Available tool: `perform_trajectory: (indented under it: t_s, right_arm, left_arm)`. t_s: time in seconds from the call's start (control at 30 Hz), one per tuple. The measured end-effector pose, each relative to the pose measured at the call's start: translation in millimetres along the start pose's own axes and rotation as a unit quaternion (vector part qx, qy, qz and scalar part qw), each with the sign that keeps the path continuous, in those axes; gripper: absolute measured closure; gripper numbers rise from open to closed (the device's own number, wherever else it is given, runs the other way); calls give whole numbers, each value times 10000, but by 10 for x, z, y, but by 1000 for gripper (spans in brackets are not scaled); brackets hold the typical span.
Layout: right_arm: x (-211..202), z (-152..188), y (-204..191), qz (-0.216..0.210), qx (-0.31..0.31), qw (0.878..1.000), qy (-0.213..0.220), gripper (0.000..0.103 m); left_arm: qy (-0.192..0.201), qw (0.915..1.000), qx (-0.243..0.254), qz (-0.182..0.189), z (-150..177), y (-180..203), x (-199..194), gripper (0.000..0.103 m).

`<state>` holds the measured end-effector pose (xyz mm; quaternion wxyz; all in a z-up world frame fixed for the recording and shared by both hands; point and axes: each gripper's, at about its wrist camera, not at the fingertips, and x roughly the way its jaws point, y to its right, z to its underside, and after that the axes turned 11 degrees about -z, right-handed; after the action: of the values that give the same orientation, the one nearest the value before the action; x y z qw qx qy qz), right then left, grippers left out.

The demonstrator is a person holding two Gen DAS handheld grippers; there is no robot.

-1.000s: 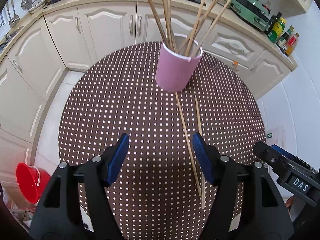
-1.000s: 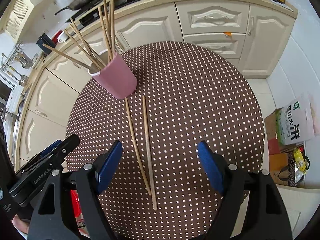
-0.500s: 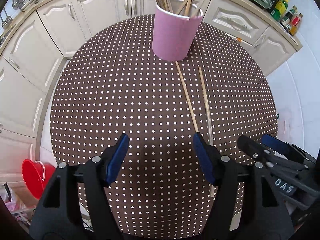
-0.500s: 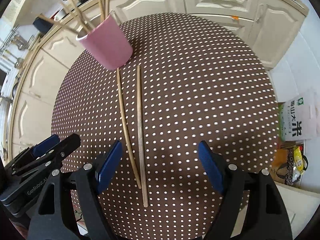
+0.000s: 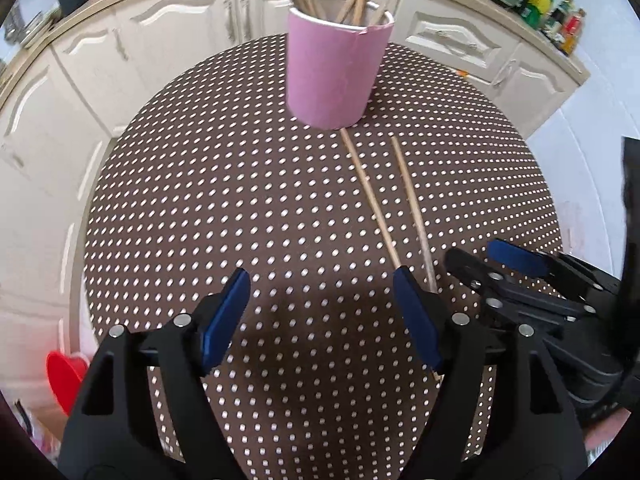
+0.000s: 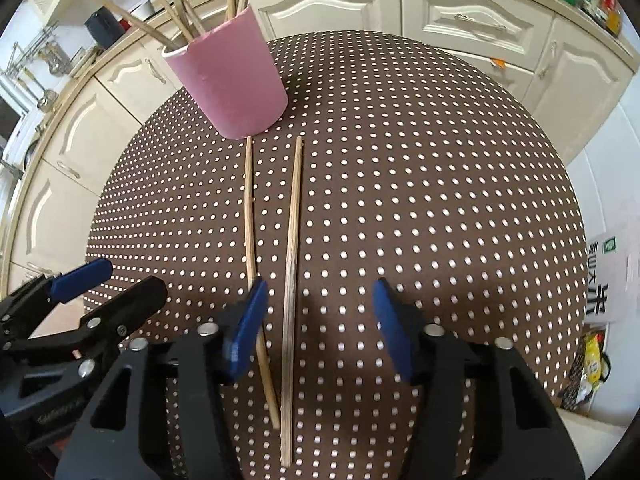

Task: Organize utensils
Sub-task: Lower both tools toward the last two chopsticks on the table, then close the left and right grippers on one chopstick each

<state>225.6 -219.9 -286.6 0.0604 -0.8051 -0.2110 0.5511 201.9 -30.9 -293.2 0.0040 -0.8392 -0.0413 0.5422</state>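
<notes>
A pink cup (image 5: pixel 334 76) (image 6: pixel 230 84) with several wooden chopsticks stands at the far side of a round brown dotted table (image 5: pixel 200 208) (image 6: pixel 440 200). Two loose chopsticks lie side by side in front of it: one (image 5: pixel 370 200) (image 6: pixel 250 208) reaches the cup's base, the other (image 5: pixel 412 212) (image 6: pixel 292 240) lies to its right. My left gripper (image 5: pixel 320 312) is open and empty, left of both sticks. My right gripper (image 6: pixel 318 320) is open, low over the table, with the right stick between its fingers. It also shows in the left wrist view (image 5: pixel 500 272).
Cream kitchen cabinets (image 5: pixel 180 40) and a counter curve behind the table. Bottles (image 5: pixel 556 8) stand on the counter at the right. A red bucket (image 5: pixel 64 372) sits on the floor at the left. Bags and boxes (image 6: pixel 604 300) lie on the floor at the right.
Both grippers have moved forward and down toward the table and the cup. The right gripper has come over the loose chopsticks. Its jaws look a little narrower.
</notes>
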Motion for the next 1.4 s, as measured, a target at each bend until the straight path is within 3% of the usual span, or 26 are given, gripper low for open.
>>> perform_trajectory:
  t_s: [0.17, 0.33, 0.4, 0.47, 0.57, 0.8, 1.07, 1.17, 1.23, 1.27, 1.4]
  right_arm:
    - [133, -52, -70, -24, -191, 9998, 105, 75]
    - [230, -117, -155, -74, -361, 9991, 198, 82]
    - [264, -128, -179, -83, -368, 9991, 183, 83]
    - [267, -139, -173, -128, -300, 9993, 162, 85]
    - [274, -170, -213, -139, -284, 9994, 131, 86]
    - [458, -268, -282, 35, -228, 9995, -203, 95]
    - [473, -289, -264, -40, 24, 9999, -127, 98]
    - [364, -311, -135, -94, 198, 9998, -18, 98]
    - [271, -348, -86, -141, 299, 9994, 136, 98]
    - [238, -365, -62, -156, 328, 9992, 187, 98]
    - [112, -401, 60, -307, 420, 9981, 343, 98]
  left_arm:
    - [-15, 9998, 142, 135, -113, -16, 183, 30]
    - [-301, 9994, 12, 145, -201, -88, 379, 29]
    - [-608, 9981, -56, 79, -233, -109, 478, 27]
    - [-945, 9950, -196, 242, -281, -156, 580, 27]
    - [-930, 9942, -363, 393, -344, -233, 611, 27]
    - [-933, 9947, -157, 401, -548, -328, 674, 27]
    - [-1118, 9923, -145, 516, -804, -369, 885, 28]
    - [-1108, 9923, -169, 519, -777, -315, 816, 38]
    - [-1157, 9915, -202, 568, -797, -237, 834, 60]
    - [-1232, 9899, -210, 666, -796, -189, 863, 65]
    - [-1142, 9884, -382, 930, -869, -84, 867, 71]
